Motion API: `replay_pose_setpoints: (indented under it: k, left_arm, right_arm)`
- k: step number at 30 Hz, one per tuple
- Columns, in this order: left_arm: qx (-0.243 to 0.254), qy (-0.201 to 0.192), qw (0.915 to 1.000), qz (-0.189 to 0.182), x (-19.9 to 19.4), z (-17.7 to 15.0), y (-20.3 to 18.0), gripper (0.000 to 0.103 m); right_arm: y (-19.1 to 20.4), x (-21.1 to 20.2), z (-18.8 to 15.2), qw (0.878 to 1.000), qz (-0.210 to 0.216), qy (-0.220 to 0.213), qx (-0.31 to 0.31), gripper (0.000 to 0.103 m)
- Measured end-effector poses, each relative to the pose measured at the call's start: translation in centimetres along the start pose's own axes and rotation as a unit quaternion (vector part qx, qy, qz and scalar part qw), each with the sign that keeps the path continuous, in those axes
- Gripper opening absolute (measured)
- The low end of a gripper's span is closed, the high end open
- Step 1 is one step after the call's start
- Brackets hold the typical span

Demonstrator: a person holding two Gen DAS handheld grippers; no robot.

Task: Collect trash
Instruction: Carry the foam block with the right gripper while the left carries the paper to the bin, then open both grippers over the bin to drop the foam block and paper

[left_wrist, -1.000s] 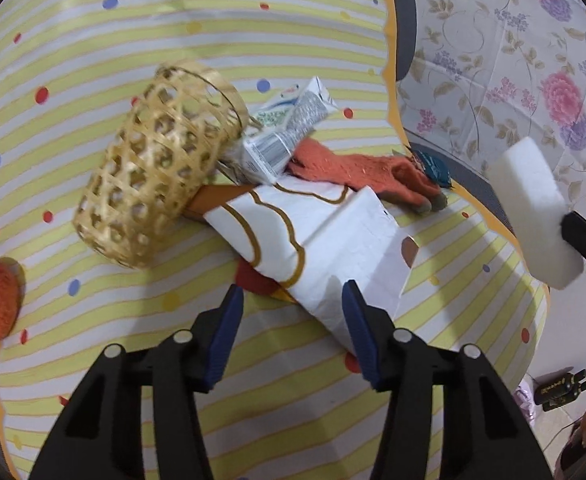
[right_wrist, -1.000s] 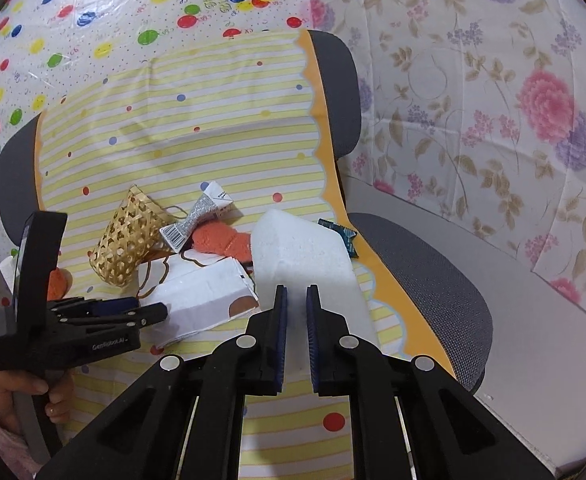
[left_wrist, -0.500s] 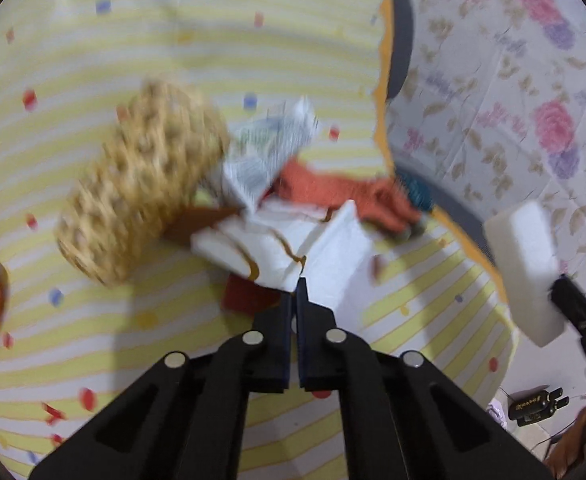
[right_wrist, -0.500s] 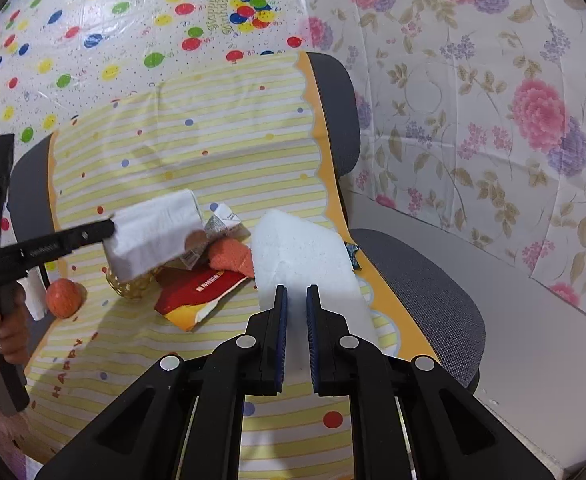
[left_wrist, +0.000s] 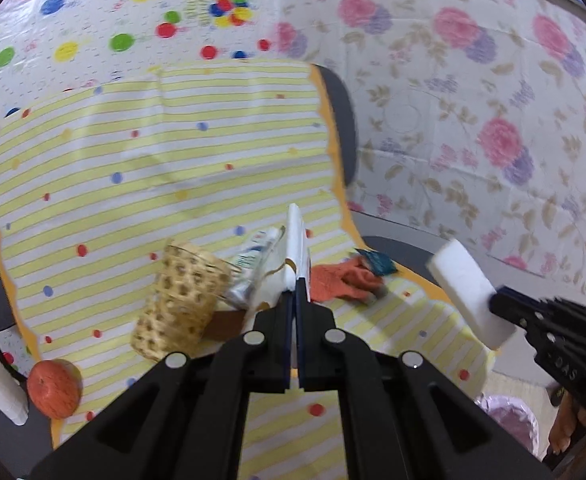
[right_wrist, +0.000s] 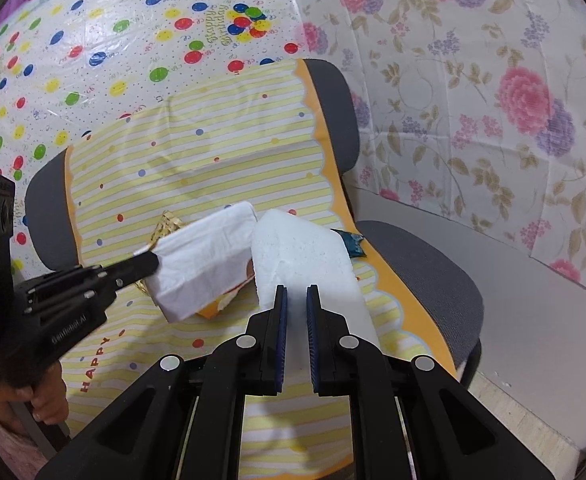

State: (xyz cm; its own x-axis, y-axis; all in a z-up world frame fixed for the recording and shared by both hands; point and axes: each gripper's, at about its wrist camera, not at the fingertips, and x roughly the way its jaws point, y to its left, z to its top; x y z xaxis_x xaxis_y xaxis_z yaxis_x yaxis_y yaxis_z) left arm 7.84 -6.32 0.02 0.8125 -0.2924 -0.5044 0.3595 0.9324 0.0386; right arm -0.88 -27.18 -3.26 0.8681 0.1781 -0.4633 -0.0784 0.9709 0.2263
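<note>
Left gripper (left_wrist: 295, 294) lifted the white paper bag (right_wrist: 203, 264) above the wicker basket (left_wrist: 181, 300) — clamped edge-on; right gripper (right_wrist: 295, 300) grips the foam block (right_wrist: 305, 256), bin (left_wrist: 513, 424) nearer it.

Lighting is bright, even and diffuse in both views; its source cannot be determined. Shadows are soft and faint. The left wrist view shows motion blur, heaviest on the dotted backdrop (left_wrist: 141, 12) and floral wall (left_wrist: 473, 92). The right wrist view is sharp. Both show strong fisheye curvature and dark vignetted corners.
</note>
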Motion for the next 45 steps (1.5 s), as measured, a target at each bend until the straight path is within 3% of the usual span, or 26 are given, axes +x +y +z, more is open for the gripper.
replay_pose_setpoints:
  k: [14,26,37,45]
  left_arm:
    - [0.041,0.009,0.9938,-0.103,-0.7,-4.6,-7.2,0.0]
    - [0.085,0.027,0.9811,-0.172,-2.2,-8.4,-13.4,0.0]
    - [0.136,0.065,0.9524,-0.265,-3.3,-11.6,-20.1,0.0]
    - [0.15,0.114,0.9474,-0.259,-2.0,-14.1,-21.7,0.0]
  right_arm:
    - [-5.7,-6.9,-5.1,0.994,-0.095,0.021,0.04,0.011]
    - [-9.8,-14.6,-10.5,0.976,-0.191,0.042,0.094,0.011]
    - [-11.5,-13.5,-14.4,0.969,-0.181,0.079,0.146,0.011]
    - [-13.0,-11.5,-16.0,0.961,-0.182,0.109,0.176,0.017]
